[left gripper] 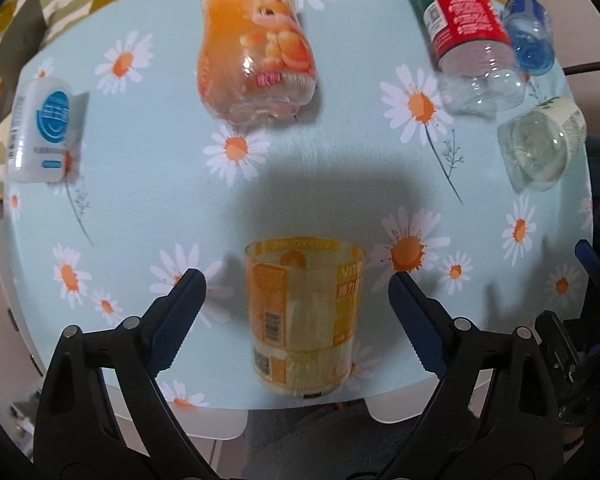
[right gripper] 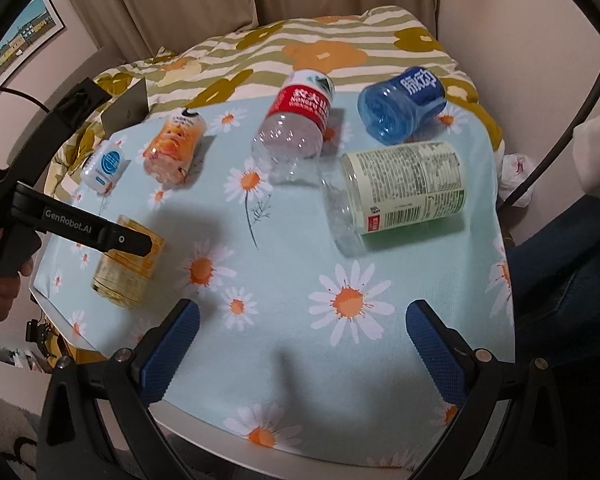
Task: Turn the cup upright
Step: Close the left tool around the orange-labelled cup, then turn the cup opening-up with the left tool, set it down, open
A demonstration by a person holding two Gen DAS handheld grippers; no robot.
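Left gripper [left gripper: 296,280], parted, astride yellow cup [left gripper: 304,316].

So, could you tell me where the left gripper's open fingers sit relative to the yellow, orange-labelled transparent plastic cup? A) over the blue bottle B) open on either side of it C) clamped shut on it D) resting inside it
B: the left gripper stands open, its blue pads flanking the yellow, orange-labelled transparent plastic cup with gaps on both sides.

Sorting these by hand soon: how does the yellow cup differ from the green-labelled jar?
The yellow cup stands on end near the table's left edge; the green-labelled jar lies on its side toward the right. The cup is tinted yellow-orange, the jar clear with a pale green label. The jar looks bigger. Both are see-through plastic.
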